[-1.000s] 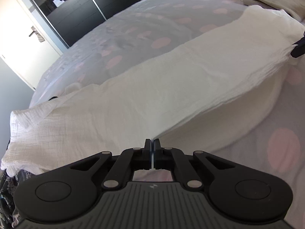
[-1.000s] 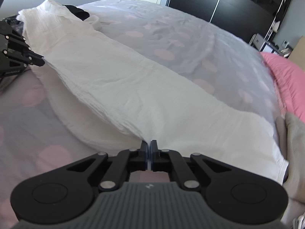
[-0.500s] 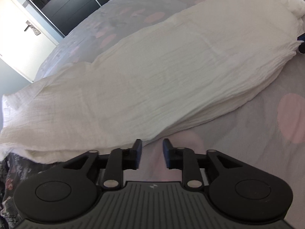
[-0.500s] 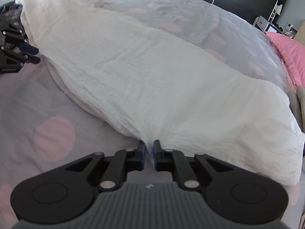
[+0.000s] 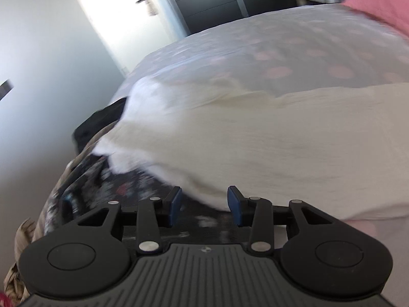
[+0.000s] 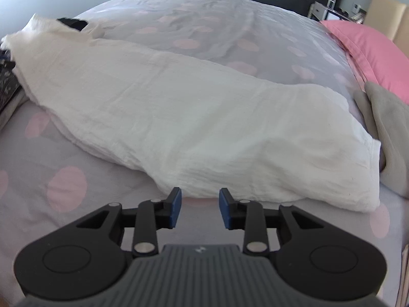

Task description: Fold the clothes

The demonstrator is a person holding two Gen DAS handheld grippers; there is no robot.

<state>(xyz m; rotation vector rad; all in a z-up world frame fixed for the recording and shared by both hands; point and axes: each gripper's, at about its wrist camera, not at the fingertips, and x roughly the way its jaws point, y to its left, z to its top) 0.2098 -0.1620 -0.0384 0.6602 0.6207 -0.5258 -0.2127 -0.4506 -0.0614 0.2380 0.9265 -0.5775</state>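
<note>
Right wrist view: white garment [image 6: 184, 112] lay as a long band across the bed [image 6: 230, 25], long axis left-right. My right tongs [image 6: 200, 211] were apart, empty, just short of its near edge; left tongs [image 5: 204, 204] were apart at its left end.

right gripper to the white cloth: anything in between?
Nothing visible. The right gripper is open just short of the near edge of the white cloth, with only bare bedspread between them. The beige garment lies off to the right, not in the path.
</note>
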